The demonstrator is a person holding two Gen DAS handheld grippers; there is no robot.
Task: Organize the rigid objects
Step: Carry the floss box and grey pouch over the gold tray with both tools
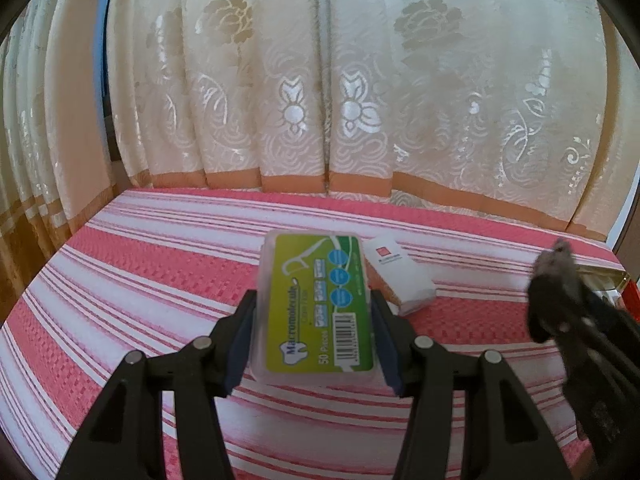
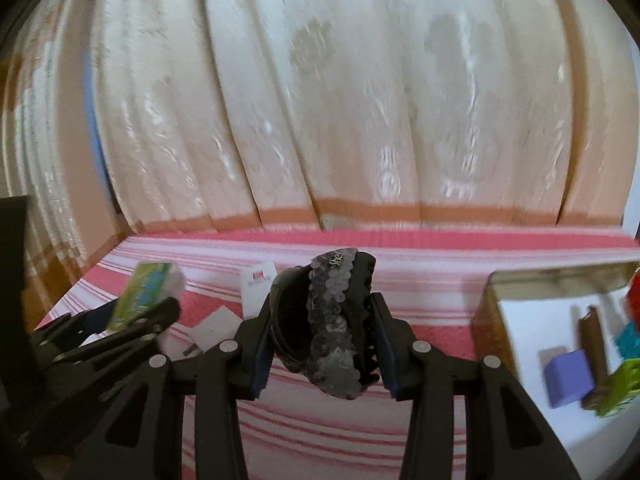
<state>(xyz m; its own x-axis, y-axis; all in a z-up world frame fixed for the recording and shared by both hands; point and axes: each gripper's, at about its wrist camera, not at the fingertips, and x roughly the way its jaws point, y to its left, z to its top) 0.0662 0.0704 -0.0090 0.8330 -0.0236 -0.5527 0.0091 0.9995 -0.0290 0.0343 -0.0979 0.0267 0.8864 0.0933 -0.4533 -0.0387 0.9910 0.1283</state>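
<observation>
My left hand-held gripper (image 1: pixel 314 334) pinching clear hard-plastic dental floss pick box (image 1: pixel 316 308), rectangular, glossy green label, held above worktop (image 1: pixel 120 280) in woven pink-and-white striped cloth. My right hand-held gripper (image 2: pixel 322 346) clamped on black hair claw clip (image 2: pixel 326 324), curved, scaly sequin band, toothed edge. White carton (image 1: pixel 400 276) lying flat beyond floss box. Gold-rimmed tray (image 2: pixel 520 280) at right holding coloured blocks.

Clear floss-pick box (image 1: pixel 316 308), green label (marked 50 pieces), held clear of the striped cloth. Black sequined hair claw clip (image 2: pixel 328 328) likewise lifted, teeth visible. White carton (image 1: pixel 400 276) lies flat beyond the box.
</observation>
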